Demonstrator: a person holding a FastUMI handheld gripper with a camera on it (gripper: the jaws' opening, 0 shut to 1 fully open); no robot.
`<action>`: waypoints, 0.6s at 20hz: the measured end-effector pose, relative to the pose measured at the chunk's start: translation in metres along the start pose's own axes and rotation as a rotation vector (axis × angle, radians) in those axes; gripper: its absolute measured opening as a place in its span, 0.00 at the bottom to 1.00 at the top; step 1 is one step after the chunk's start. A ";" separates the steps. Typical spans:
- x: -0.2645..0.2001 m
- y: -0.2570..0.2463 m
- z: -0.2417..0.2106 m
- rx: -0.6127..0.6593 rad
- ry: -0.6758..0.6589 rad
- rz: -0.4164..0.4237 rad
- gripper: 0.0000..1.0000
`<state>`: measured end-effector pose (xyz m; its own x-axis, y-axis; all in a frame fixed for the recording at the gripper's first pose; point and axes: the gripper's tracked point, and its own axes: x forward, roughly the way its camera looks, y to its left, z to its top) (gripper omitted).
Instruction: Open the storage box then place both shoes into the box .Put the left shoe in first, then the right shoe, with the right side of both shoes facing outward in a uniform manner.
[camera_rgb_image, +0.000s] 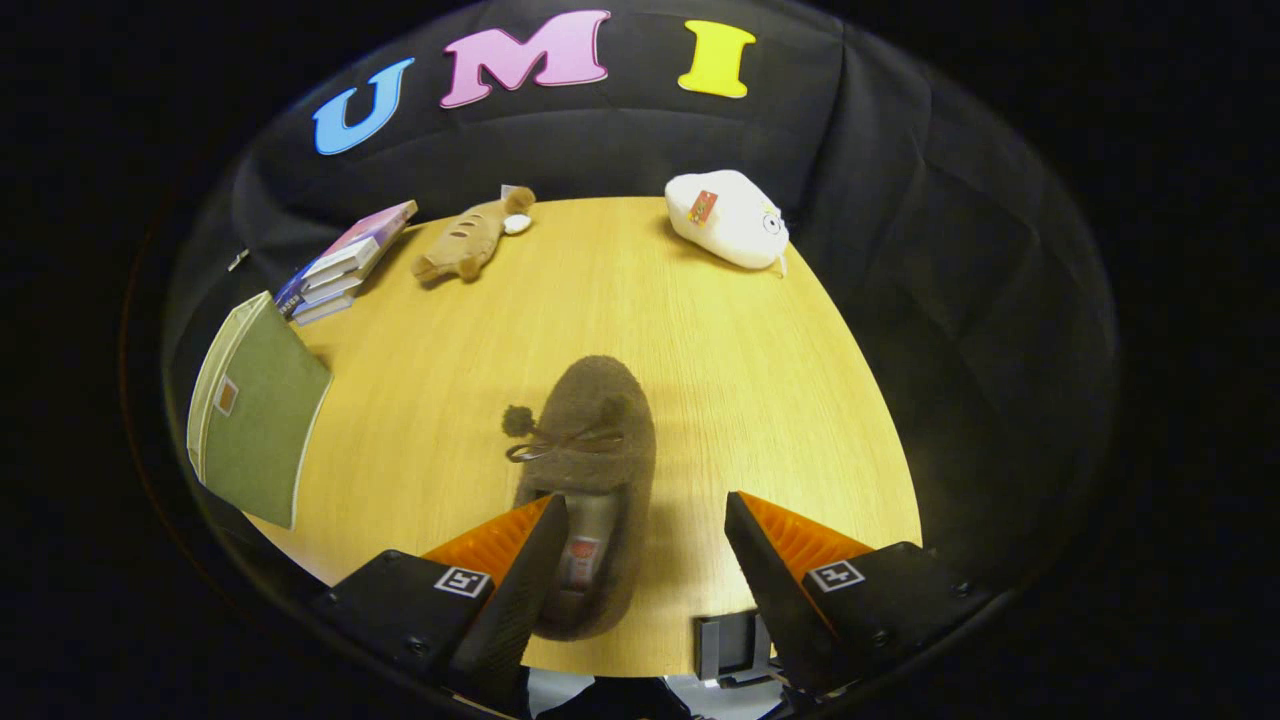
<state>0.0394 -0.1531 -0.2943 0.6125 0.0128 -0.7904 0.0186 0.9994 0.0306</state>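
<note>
Tongs (645, 545) are held spread above the wooden worktop (780, 400), pinching nothing; a brown fuzzy slipper (590, 440) lies between the fingers, its heel partly hidden behind the left one. Beyond are seen a green pouch (255, 410), stacked books (345, 262), a plush fish (475, 238) and a white plush toy (728, 218).

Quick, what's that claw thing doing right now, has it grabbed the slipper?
Gripper: open, jaws spread wide and holding nothing. The brown slipper lies on the table between them, nearer one jaw, not clamped.
</note>
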 end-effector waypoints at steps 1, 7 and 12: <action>0.008 0.002 -0.005 0.008 0.024 0.027 0.99; 0.043 0.010 -0.017 0.059 0.077 0.085 0.80; 0.052 0.019 -0.017 0.139 0.116 0.116 0.32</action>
<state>0.0581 -0.1326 -0.3448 0.5217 0.1388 -0.8418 0.0677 0.9768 0.2030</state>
